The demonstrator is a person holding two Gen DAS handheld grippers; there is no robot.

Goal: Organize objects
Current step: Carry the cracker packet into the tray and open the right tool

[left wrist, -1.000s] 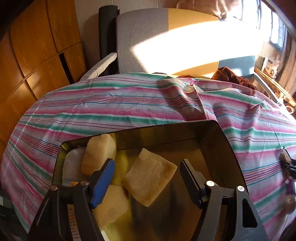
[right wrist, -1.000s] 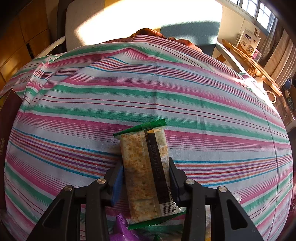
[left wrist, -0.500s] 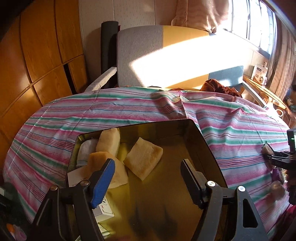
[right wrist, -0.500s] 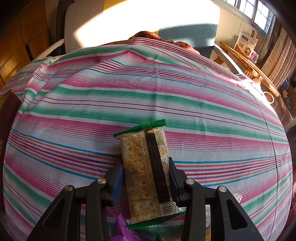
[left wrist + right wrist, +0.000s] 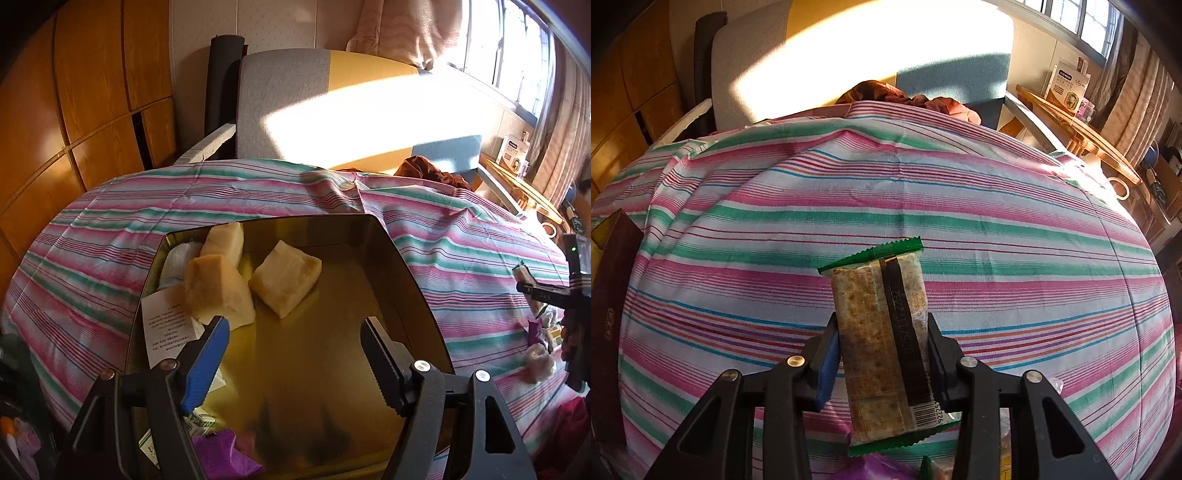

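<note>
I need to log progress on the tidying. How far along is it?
Partly done. Three pale cakes, a white packet and a purple wrapper already lie in the gold tin. The left hand-held gripper hovers open over it. The right hand-held gripper is shut on a cracker packet, not yet in the tin. More snacks remain on the striped cloth.

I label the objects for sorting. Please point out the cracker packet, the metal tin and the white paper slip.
cracker packet (image 5: pixel 882 336): right wrist view, middle of wrapper.
metal tin (image 5: pixel 402 258): left wrist view, right wall.
white paper slip (image 5: pixel 166 325): left wrist view, printed face.
</note>
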